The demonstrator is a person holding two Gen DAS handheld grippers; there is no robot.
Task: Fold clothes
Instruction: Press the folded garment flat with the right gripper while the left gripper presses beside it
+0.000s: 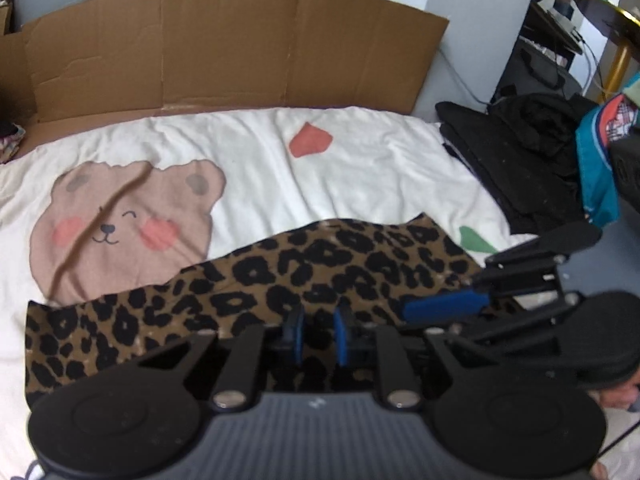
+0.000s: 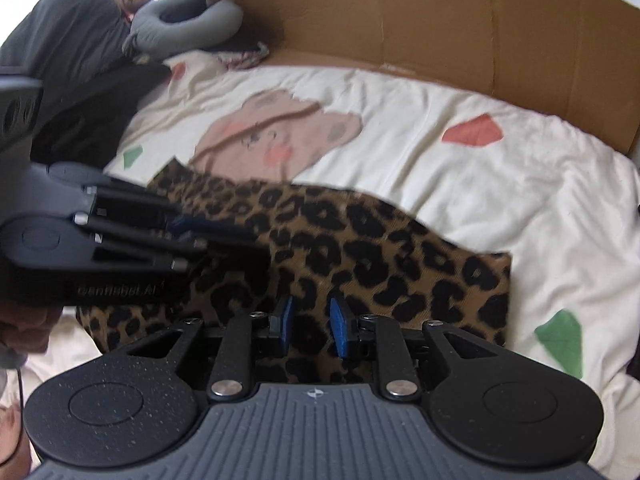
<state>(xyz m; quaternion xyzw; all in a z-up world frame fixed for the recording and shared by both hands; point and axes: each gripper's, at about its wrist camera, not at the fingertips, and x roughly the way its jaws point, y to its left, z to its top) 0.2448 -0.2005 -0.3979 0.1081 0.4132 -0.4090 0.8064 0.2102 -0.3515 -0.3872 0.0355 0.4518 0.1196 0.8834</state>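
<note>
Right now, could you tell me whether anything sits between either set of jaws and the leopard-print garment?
Nothing visible does. The leopard-print garment lies directly under the left gripper and the right gripper, spread on the white blanket.

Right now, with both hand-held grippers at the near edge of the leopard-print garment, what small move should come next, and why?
Probably carry the near edge away toward the cardboard to fold it over. The leopard-print garment lies flat on the bear-print blanket, and fabric sits between the narrow jaws of the left hand-held gripper and the right hand-held gripper.
</note>
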